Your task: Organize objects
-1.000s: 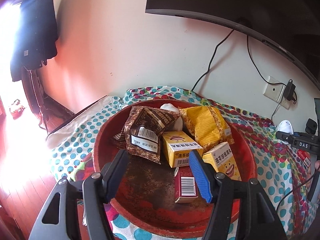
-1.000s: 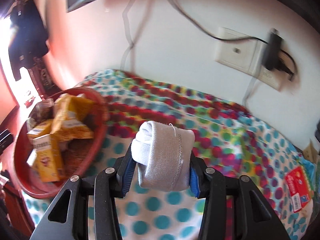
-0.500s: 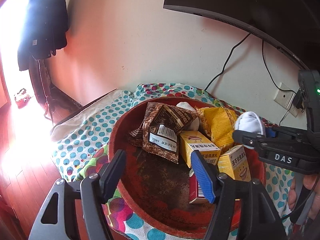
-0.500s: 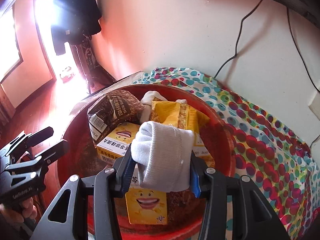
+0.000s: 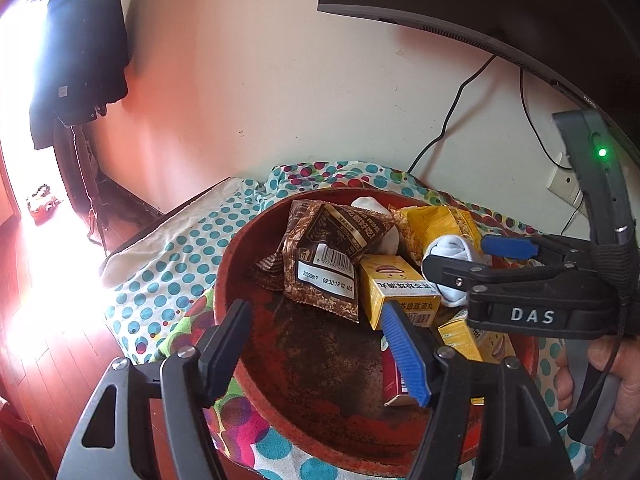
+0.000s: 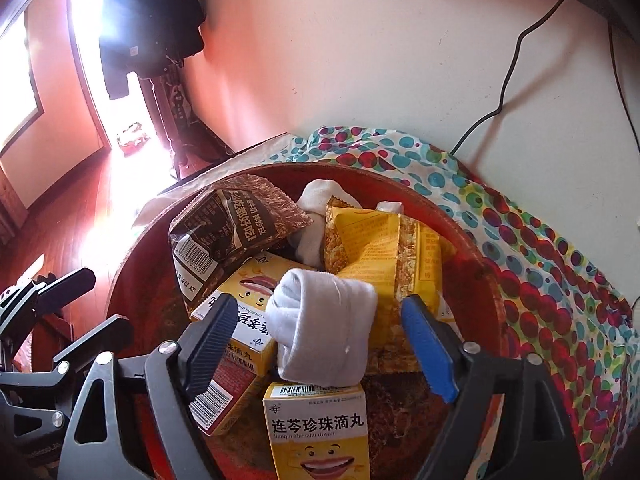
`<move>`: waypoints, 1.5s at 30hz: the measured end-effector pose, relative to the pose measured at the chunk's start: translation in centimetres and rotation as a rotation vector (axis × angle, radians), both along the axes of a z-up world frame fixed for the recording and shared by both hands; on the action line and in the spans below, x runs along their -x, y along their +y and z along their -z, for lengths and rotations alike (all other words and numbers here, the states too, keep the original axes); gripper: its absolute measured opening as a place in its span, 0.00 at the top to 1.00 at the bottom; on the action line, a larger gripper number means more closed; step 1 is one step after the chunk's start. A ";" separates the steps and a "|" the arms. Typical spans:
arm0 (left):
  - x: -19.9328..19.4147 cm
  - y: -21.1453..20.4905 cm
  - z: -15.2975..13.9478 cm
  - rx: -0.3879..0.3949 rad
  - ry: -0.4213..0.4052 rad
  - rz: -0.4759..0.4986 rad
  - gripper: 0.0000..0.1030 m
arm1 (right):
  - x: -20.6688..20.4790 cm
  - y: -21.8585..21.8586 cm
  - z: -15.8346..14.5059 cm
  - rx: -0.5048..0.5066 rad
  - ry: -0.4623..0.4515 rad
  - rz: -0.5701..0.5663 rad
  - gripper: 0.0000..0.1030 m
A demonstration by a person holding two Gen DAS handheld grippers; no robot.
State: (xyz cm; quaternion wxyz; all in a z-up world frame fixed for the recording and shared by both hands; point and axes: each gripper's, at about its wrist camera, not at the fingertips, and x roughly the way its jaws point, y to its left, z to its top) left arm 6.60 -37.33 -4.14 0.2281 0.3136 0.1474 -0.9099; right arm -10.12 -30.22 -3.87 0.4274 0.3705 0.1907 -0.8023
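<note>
Leftmost in the left wrist view, a dark garment (image 5: 78, 52) hangs on the wall by a bright doorway, and below it a polka-dot cloth (image 5: 172, 264) covers the surface where a round red basin (image 5: 236, 280) sits. Nearer the camera, the left gripper (image 5: 316, 344) hovers over the basin's near rim with its jaws spread wide and nothing between them. Inside the basin, a brown snack packet (image 5: 324, 256) leans toward the far left side, with a white rolled item (image 6: 316, 220) tucked behind it against the far wall. Beside the packet lies a yellow medicine box (image 5: 396, 292), and a yellow foil packet (image 6: 384, 248) stands behind it. A red box (image 5: 394, 376) rests on the basin floor near the front, just beside a second yellow box with a smiling face (image 6: 320, 432). Further right, the right gripper (image 6: 320, 328) is over the middle of the basin with its jaws released, parted on either side of a rolled white sock (image 6: 324, 328); the sock lies on the yellow boxes and against the foil packet, and neither finger appears to press it. At the far right, a black cable (image 6: 508, 88) runs down the wall under a dark monitor (image 5: 500, 4), and a wall socket (image 5: 564, 182) shows behind the right gripper's handle.
</note>
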 end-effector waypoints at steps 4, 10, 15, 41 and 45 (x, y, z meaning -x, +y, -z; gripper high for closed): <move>0.4 0.7 0.1 -0.005 -0.027 0.028 0.32 | -1.1 3.0 -2.1 0.014 0.024 0.066 0.08; 1.4 3.9 -1.0 0.008 -0.052 0.137 0.32 | -4.2 10.5 -4.4 -0.028 0.109 0.211 0.01; 2.5 6.9 -2.0 0.049 -0.104 0.228 0.32 | -7.4 15.2 -4.6 -0.095 0.125 0.258 0.01; 3.9 10.5 -4.0 0.011 -0.184 0.265 0.31 | -8.9 16.6 -3.7 -0.159 -0.019 0.357 0.01; 3.9 10.9 -4.1 0.045 -0.181 0.275 0.31 | -9.1 16.3 -3.5 -0.172 -0.019 0.343 0.01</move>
